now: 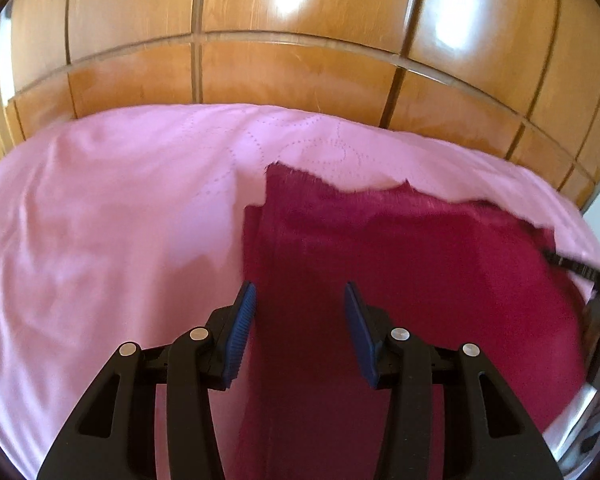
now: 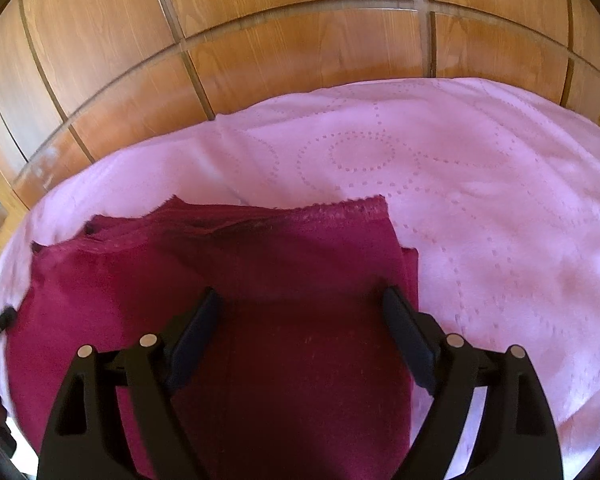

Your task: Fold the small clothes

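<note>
The dark red garment (image 1: 400, 264) lies flat on my pink bedspread (image 1: 100, 220), long axis running from me toward the wooden wardrobe (image 1: 300, 72), scalloped hem (image 2: 340, 206) at the far edge. My left gripper (image 1: 300, 300) hovers apart, empty; my right gripper (image 2: 300, 304) is wide, nothing between. Bare bedspread flanks it.

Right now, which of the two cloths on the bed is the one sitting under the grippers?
The dark red garment, lying on top of the pale pink bedspread. Both open grippers, left and right, hover over it.
</note>
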Available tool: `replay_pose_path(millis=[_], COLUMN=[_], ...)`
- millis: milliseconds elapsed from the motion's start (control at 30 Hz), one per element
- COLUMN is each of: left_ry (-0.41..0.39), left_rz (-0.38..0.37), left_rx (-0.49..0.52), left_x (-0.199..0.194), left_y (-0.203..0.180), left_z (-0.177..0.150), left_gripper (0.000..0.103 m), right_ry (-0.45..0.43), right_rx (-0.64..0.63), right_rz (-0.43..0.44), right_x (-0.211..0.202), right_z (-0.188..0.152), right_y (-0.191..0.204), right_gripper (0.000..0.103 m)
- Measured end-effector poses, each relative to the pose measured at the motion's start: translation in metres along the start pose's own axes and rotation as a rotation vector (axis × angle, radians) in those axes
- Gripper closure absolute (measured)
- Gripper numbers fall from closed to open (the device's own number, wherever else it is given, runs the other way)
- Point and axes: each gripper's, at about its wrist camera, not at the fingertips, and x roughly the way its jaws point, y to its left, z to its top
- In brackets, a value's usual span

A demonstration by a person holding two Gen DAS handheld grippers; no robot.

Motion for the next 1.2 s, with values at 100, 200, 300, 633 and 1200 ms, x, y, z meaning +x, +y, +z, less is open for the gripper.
replay_pose_path(millis=[100,200,300,633,1200], left_ry=[-0.006,-0.011,-0.008,0.015,0.023], left_rz=[0.006,-0.002,-0.01,0.053,0.013], left_rx=[0.028,0.031,0.018,0.07,0.068], left_x=[-0.014,-0.025,-0.03,-0.027,-0.026], left_y=[-0.005,-0.008,-0.009,-0.024,-0.021], left_z=[-0.017,-0.031,-0.04,-0.048,-0.049], left_gripper=[0.058,0.058,0.058,0.054,0.053], right_ry=[-0.013,-0.013,0.037,0.125,0.039], right_rx=[0.018,0.069,0.143,0.227,0.002], right_rz=[0.002,0.013,0.058,0.389,0.379], right_x=[-0.019,-0.038,-0.046,-0.052,-0.106], right_z=[-0.006,-0.019,-0.036,-0.077,-0.034], right_y=[-0.004,-0.022,-0.044,-0.039,0.055], right_gripper=[0.014,0.014,0.018,0.036,0.075])
